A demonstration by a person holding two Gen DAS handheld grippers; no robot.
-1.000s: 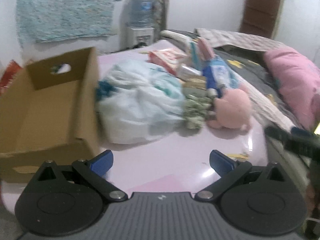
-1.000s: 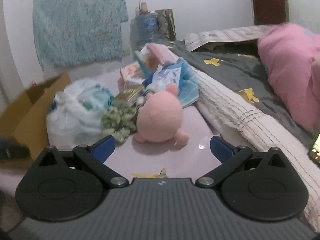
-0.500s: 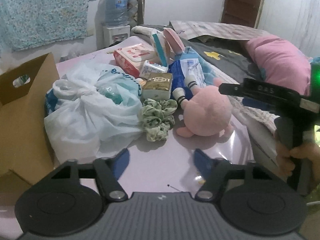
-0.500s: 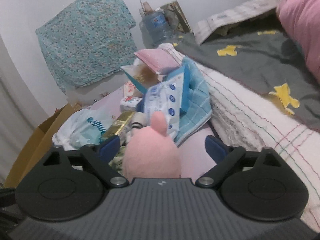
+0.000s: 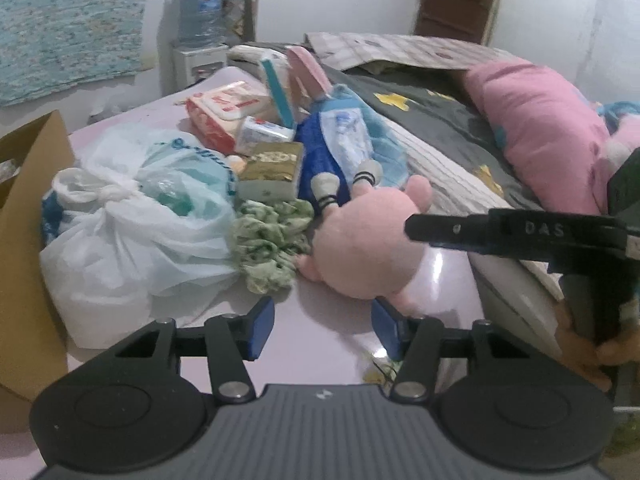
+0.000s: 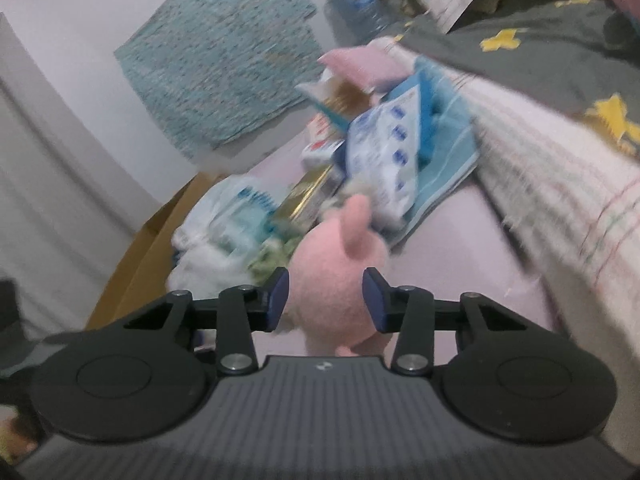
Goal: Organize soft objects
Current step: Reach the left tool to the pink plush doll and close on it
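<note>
Closing my right gripper (image 6: 325,300) around the pink plush toy (image 6: 332,280), which sits squarely between the jaws; whether the pads are pressing it yet I cannot tell through the blur. My left gripper (image 5: 322,328) is closing too, nothing between its jaws, just bare pink table (image 5: 320,344). Ahead of them lie the green scrunchie (image 5: 272,240) and a white plastic bag (image 5: 140,220), with the cardboard box (image 5: 24,240) off their left side.
</note>
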